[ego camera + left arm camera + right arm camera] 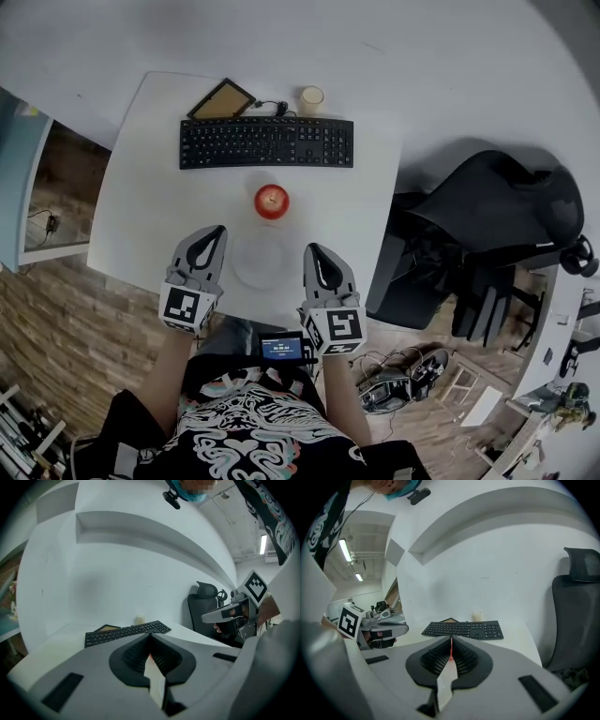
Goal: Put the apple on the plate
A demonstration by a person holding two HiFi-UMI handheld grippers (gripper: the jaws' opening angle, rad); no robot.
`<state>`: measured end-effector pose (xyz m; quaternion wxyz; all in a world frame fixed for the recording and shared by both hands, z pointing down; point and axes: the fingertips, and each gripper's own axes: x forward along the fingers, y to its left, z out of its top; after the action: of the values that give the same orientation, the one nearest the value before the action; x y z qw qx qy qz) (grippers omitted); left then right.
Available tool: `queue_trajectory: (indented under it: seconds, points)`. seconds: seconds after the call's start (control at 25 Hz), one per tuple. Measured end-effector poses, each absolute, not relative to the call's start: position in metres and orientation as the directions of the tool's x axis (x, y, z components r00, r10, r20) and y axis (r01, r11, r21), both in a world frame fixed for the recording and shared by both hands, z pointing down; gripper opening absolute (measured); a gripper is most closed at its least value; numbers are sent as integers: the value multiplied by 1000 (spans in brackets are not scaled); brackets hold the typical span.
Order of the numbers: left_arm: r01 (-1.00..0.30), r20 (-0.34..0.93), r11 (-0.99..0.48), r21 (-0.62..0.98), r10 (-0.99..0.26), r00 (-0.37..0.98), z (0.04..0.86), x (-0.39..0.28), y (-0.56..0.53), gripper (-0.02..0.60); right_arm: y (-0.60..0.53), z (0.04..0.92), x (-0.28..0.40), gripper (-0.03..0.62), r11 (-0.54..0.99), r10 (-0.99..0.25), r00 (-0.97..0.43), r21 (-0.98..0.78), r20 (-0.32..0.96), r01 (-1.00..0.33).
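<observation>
two grippers are shut and hold nothing. the left gripper [214, 232] is left of the clear plate [260, 267] and the right gripper [312, 251] is right of it. the apple [272, 200] sits on the table [141, 206] just past the plate's far edge, near the keyboard [267, 142].

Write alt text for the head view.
A red apple sits on a white table between a black keyboard and an empty plate. The left hand-held gripper and right hand-held gripper, both shut, flank the plate.
</observation>
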<state>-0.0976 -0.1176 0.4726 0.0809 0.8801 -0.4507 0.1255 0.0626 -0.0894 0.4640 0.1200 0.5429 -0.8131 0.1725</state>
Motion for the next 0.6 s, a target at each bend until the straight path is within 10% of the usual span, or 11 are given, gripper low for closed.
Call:
queue_trajectory:
  seconds: [0.6]
  points:
    - [-785,334,-618,42,-732,594,513,-75,-154,14,-134,507,64,31,369,-811,-409,-177,419,-912]
